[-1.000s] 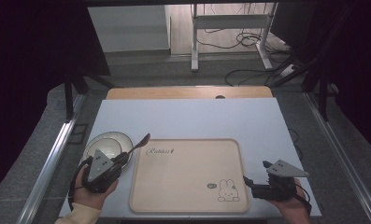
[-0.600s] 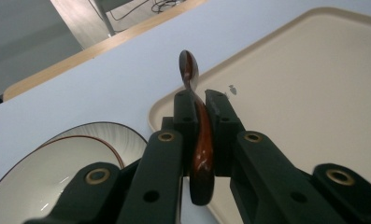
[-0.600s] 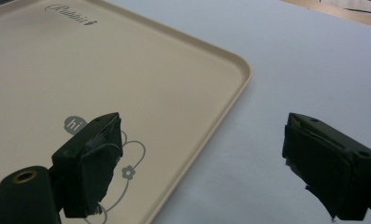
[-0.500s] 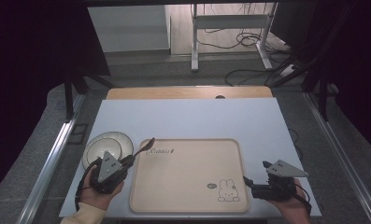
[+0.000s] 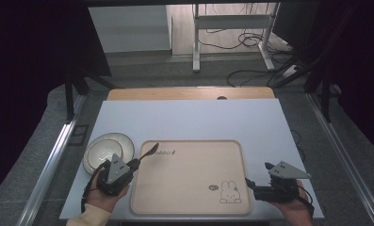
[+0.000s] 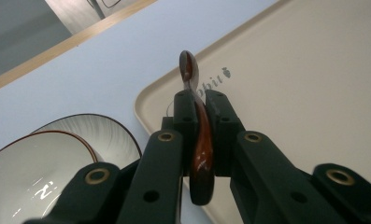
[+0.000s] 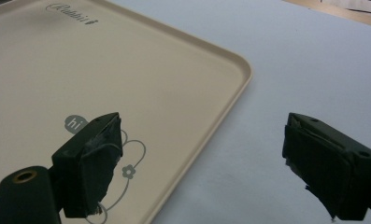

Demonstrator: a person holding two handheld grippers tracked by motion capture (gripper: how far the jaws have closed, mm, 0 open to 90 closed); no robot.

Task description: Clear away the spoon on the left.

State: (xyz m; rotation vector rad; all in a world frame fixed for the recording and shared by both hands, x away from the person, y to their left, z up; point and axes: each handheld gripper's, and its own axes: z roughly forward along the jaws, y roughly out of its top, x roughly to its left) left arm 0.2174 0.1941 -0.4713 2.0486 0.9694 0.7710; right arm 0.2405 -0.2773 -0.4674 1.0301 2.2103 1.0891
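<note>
My left gripper (image 5: 134,163) is shut on the handle of a dark brown spoon (image 5: 150,150), at the near left corner of the beige tray (image 5: 189,165). The spoon's bowl end reaches over the tray's far left corner. In the left gripper view the spoon (image 6: 199,140) stands on edge between the jaws of my left gripper (image 6: 203,114), above the tray's rim (image 6: 148,116). Beside the tray's near right edge my right gripper (image 5: 248,183) is open with nothing in it. In the right gripper view that gripper (image 7: 211,161) straddles the tray's rim (image 7: 230,100).
A white bowl (image 5: 106,150) with a thin red rim sits on the pale blue table (image 5: 199,120) just left of the tray, close behind my left gripper. The bowl (image 6: 33,172) is near the left jaw. A wooden strip (image 5: 189,93) borders the table's far edge.
My left gripper has shifted a little to the right with the spoon, bringing the spoon's tip over the tray's corner. The right gripper has stayed put.
</note>
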